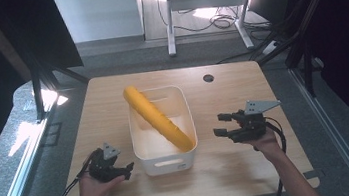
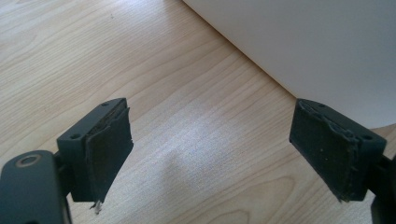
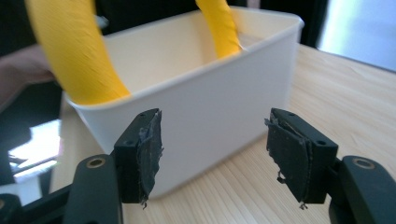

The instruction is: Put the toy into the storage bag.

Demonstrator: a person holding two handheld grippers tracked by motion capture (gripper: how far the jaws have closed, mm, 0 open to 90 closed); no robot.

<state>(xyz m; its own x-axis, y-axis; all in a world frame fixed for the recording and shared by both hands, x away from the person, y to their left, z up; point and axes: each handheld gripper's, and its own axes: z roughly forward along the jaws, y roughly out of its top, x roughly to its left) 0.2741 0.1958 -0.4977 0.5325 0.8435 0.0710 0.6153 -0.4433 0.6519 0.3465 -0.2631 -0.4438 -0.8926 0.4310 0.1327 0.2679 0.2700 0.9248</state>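
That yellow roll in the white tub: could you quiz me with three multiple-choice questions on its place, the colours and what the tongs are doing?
1. Where is the yellow roll?
A. flat on the table
B. leaning slantwise in the white tub
C. on the floor

2. What colour is the tub?
A. white
B. blue
C. red

3. The right tongs are:
A. clamped on the roll
B. clamped on the tub's rim
C. open, empty

Key:
1 B, one end sits inside and the other juts over the far rim.
2 A, its walls are white.
3 C, the right gripper view has bare table between the jaws.

roll [image 1: 157,119] in bin [image 1: 185,108] — bin on table [image 1: 103,111].
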